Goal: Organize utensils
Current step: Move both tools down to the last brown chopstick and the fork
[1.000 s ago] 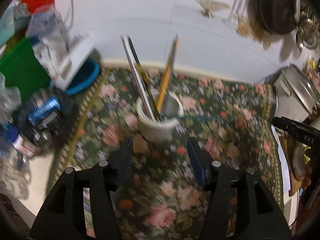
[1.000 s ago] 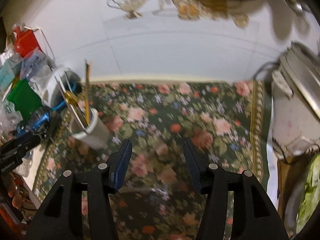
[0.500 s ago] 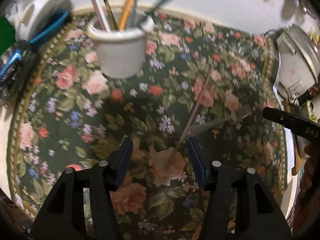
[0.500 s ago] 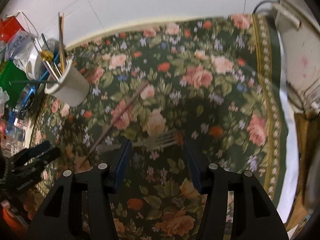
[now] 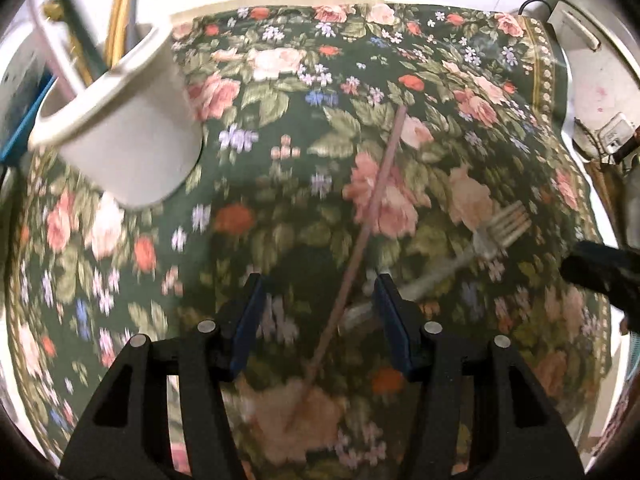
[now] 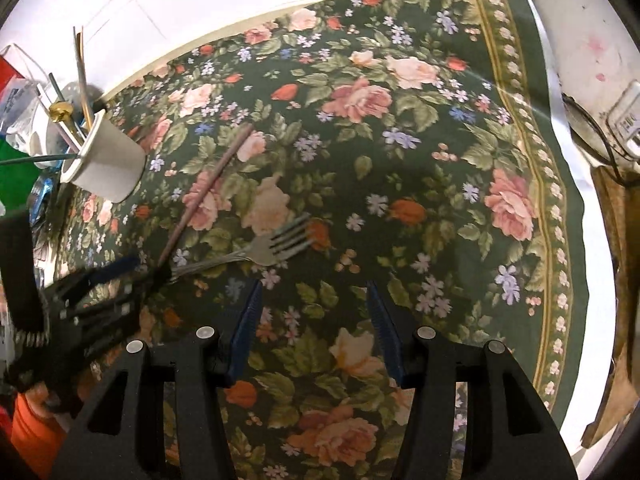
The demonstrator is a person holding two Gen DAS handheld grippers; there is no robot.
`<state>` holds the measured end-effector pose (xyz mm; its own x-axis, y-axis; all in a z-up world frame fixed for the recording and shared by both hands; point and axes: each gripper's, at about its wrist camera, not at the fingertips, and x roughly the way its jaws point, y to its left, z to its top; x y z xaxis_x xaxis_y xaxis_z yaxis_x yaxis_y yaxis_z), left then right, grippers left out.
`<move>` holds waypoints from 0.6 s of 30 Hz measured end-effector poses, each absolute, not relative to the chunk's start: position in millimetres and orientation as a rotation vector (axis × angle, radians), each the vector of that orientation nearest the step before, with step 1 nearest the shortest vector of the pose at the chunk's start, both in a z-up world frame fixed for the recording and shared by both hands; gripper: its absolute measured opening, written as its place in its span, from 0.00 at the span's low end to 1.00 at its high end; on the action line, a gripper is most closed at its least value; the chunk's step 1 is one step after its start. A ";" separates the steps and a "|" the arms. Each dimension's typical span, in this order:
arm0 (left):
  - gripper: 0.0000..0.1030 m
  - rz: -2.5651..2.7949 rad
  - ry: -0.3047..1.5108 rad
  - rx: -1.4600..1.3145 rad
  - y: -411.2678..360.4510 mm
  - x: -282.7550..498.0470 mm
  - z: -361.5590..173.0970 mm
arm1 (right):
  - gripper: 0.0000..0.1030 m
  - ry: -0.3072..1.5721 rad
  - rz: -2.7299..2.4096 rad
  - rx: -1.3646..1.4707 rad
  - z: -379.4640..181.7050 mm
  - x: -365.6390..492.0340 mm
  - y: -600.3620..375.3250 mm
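Left gripper (image 5: pixel 316 316) spread wide, clasping nothing, lowered over the dark green floral tablecloth (image 5: pixel 448 92); between its jaws, one thin reddish-brown wooden chopstick (image 5: pixel 360 240), lying flat and running from below the fingertips diagonally ahead and a little right; straddled that way, probably so that closing would pinch the stick across its width. Lying just right of the right jaw, a silver metal fork (image 5: pixel 492 232), handle passing behind that jaw's tip and seeming to cross the stick there, tines pointing ahead-right; blurred, so contact between handle and stick unclear. Ahead-left of the jaws, well apart from both loose pieces, a white ceramic cup (image 5: pixel 132 136) already packed with upright utensils; likely the destination, hence the two stragglers on the cloth left to gather.

Right gripper (image 6: pixel 314 320) likewise parted and empty, hovering above bare cloth; fork ahead-left of its jaws, near but outside the gap; chopstick farther left; cup far ahead-left by the wall. Held back and unclenched, perhaps waiting its turn at the fork while the other tool works.

Judged: early in a pick-up, nothing lifted; risk of catching the fork handle along with the stick where they overlap.
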<state>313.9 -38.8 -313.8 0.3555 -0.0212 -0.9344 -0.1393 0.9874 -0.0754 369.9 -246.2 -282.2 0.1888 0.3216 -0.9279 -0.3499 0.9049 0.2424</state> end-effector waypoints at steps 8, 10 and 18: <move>0.63 0.006 1.211 -0.020 -63.6 315.4 -317.6 | 0.48 1.308 0.457 -0.009 -284.8 365.6 -254.2; 0.68 -0.024 1.215 -0.003 -73.9 309.0 -317.9 | 0.48 1.311 0.454 0.001 -285.5 366.2 -254.9; 0.69 -0.121 1.245 0.037 -102.4 290.3 -316.4 | 0.48 1.322 0.460 0.023 -288.4 365.7 -249.5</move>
<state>290.3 -102.4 -316.4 0.3149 -0.0720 -0.9464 0.1120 0.9930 -0.0383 365.7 -249.5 -288.4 0.1702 0.3364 -0.9262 -0.3111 0.9102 0.2735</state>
